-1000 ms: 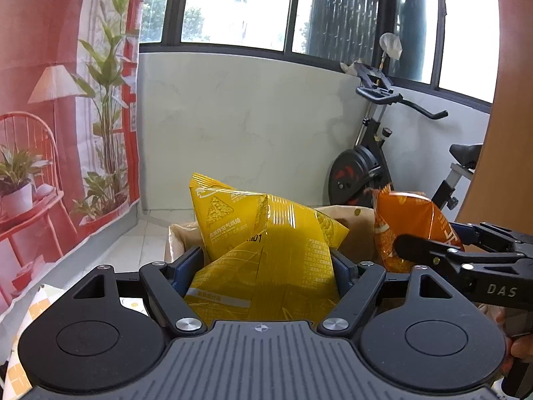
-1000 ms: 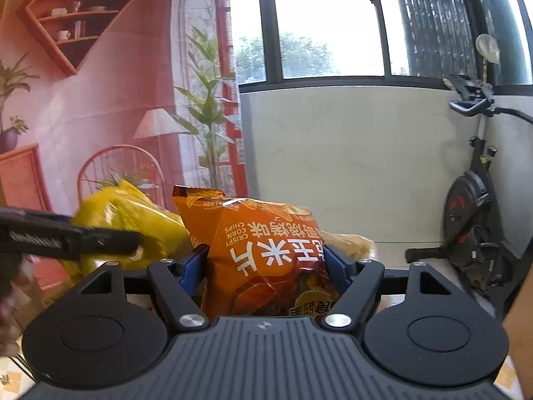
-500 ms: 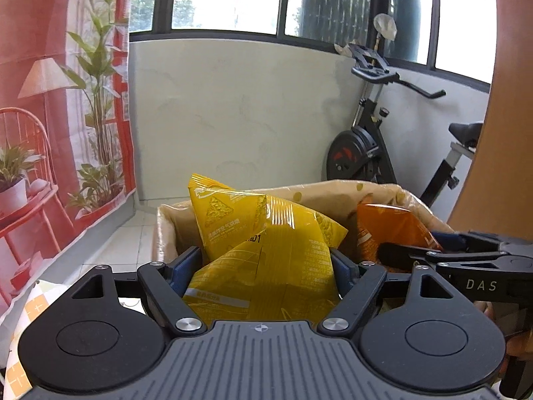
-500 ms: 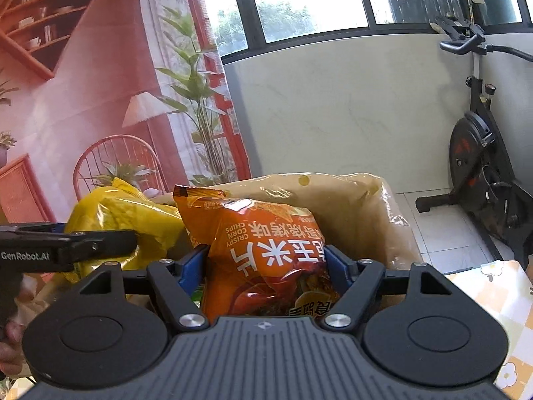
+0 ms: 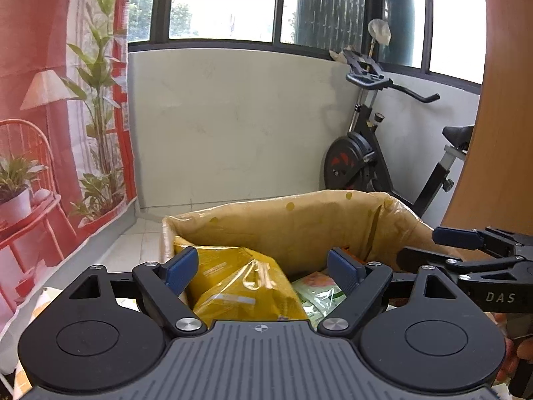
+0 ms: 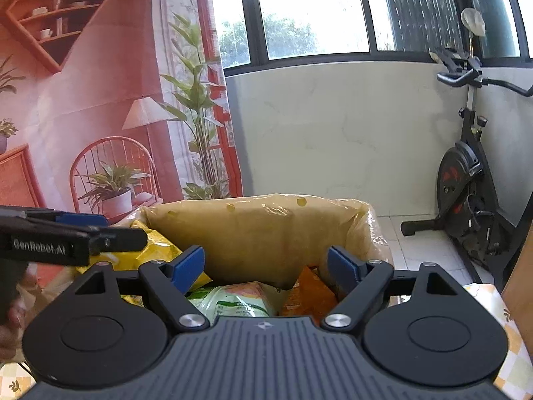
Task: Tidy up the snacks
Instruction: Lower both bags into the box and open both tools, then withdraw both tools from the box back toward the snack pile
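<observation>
Your left gripper point(image 5: 263, 268) and right gripper point(image 6: 266, 266) have just spread their jaws, so the yellow bag point(image 5: 243, 286) and orange bag point(image 6: 308, 291) lie free in the lined box point(image 6: 266, 230).

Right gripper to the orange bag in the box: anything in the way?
Nothing visible. The right gripper has just been opening, and its jaws hang over the box with nothing between them. The orange bag lies inside at the right, beside a green bag, with clear air above.
</observation>
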`<move>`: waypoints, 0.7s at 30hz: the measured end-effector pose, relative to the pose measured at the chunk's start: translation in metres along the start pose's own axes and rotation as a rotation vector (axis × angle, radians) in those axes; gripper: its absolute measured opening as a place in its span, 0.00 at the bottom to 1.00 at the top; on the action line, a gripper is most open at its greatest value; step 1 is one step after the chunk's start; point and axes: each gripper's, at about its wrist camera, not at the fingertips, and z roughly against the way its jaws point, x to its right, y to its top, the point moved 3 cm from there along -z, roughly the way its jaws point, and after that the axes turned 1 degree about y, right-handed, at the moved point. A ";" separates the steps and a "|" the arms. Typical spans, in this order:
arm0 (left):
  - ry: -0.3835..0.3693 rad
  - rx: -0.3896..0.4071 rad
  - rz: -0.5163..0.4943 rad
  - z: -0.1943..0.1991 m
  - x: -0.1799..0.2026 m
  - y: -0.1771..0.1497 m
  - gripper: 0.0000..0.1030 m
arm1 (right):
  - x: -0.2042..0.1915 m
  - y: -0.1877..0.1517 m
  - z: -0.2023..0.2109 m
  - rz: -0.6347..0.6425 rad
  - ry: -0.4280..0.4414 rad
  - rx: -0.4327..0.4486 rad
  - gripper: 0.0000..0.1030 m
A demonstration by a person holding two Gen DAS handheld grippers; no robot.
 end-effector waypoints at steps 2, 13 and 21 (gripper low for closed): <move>0.009 0.007 0.003 0.010 -0.002 -0.001 0.84 | -0.003 -0.002 0.008 0.002 0.000 0.003 0.81; 0.022 0.024 0.025 0.080 -0.022 -0.034 0.84 | -0.040 -0.035 0.061 0.077 0.013 0.006 0.81; 0.049 -0.010 0.044 0.110 -0.032 -0.076 0.84 | -0.051 -0.074 0.087 0.066 0.014 -0.039 0.81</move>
